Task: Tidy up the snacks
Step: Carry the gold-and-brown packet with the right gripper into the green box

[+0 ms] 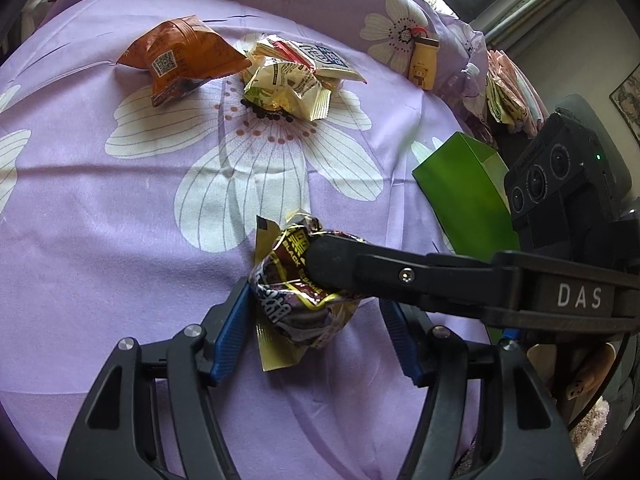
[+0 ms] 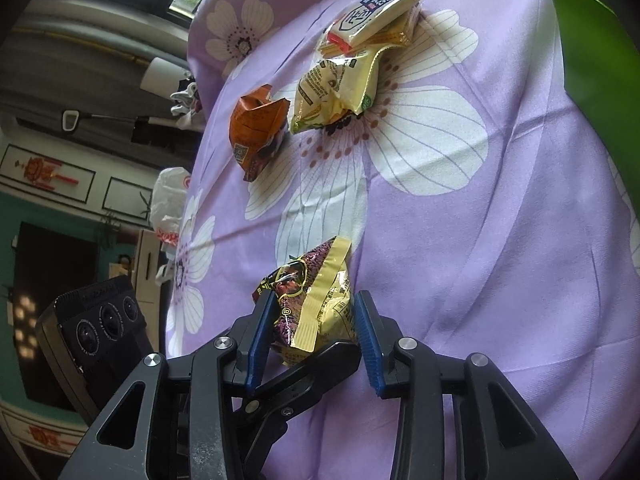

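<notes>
A dark purple and gold snack packet (image 1: 296,296) sits between the blue pads of my left gripper (image 1: 316,320), which is open around it. My right gripper (image 2: 312,328) comes in from the right and is shut on the same packet (image 2: 316,304); one of its black fingers (image 1: 340,264) presses on the packet's top. On the purple flowered cloth (image 1: 120,220) farther off lie an orange packet (image 1: 180,60), a yellow packet (image 1: 284,88) and a white and blue packet (image 1: 324,60). A green open box (image 1: 464,192) stands at the right.
A small yellow bottle with a bear (image 1: 424,64) stands at the cloth's far right edge. More packets (image 1: 504,96) lie beyond the green box. The cloth's left edge (image 2: 192,184) drops off toward the room in the right wrist view.
</notes>
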